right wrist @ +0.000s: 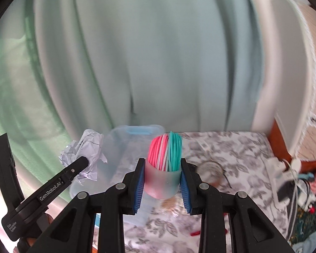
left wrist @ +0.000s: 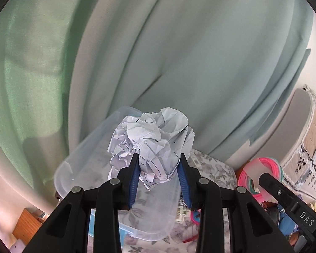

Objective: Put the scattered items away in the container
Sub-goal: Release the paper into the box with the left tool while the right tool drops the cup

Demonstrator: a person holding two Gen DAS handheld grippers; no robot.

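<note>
My left gripper (left wrist: 158,158) is shut on a crumpled ball of white paper (left wrist: 151,141) and holds it over the clear plastic container (left wrist: 90,164). The paper ball also shows in the right wrist view (right wrist: 84,149), with the left gripper's finger across it. My right gripper (right wrist: 160,164) is shut on a coil of pink, white and teal cords in a frosted sleeve (right wrist: 164,164), held above the floral cloth beside the container (right wrist: 115,147). The coil also shows at the right of the left wrist view (left wrist: 257,172).
A floral tablecloth (right wrist: 231,164) covers the table. A round glass object (right wrist: 210,172), a small white item (left wrist: 182,213) and a red item (right wrist: 196,233) lie on it. Pale green curtains (left wrist: 158,52) hang behind. Cables and a white adapter (right wrist: 290,179) sit at right.
</note>
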